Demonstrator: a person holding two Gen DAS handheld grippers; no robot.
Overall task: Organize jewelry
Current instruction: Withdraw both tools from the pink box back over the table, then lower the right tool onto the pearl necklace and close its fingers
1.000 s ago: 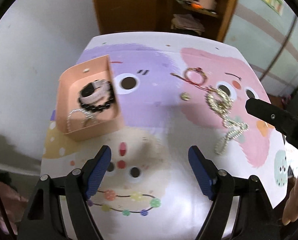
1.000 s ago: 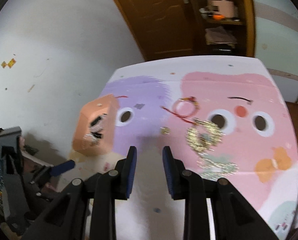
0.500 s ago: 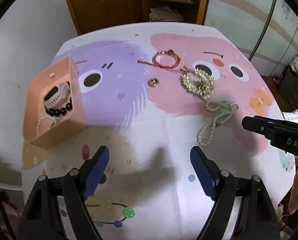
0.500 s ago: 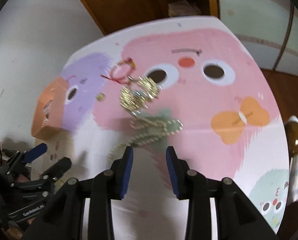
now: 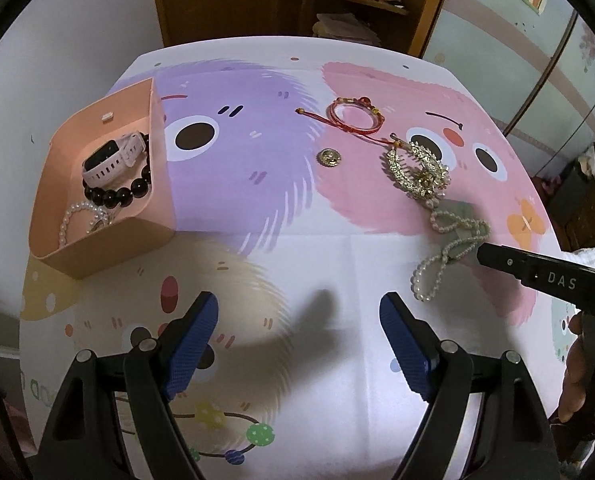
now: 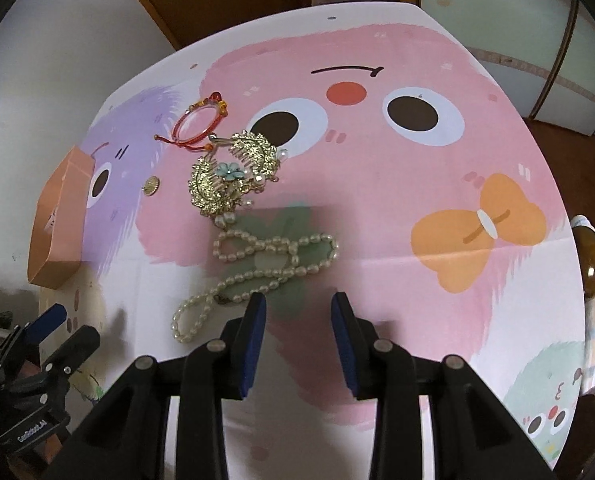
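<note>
- Hovering nearest the camera, the right tongs [image 6: 297,316] are standing parted and empty just above the tabletop [image 6: 437,320], lined up beside the near loop of the long white pearl necklace [image 6: 257,268], probably so that one strand can slip between the pads.
- Hanging low over the near edge, the left tongs [image 5: 299,320] are gaping wide with nothing between them, apparently keeping out of the right side's way.
- Lying in loose loops on the pink cartoon print, the pearl necklace is touching the gold filigree hair comb with a blue flower [image 6: 233,176] at its far end, so lifting one may be dragging the other.
- Sitting just beyond the comb, the red cord bracelet with gold beads [image 6: 197,124] is trailing its tail toward it, and the small round gold brooch [image 6: 151,186] is resting apart to the left.
- Standing at the far left, the open peach plastic box [image 5: 97,256] is already holding a pink-strapped watch [image 5: 113,158], a dark bead bracelet [image 5: 117,194] and a small pearl bracelet [image 5: 83,218], which suggests the task is partly done.
</note>
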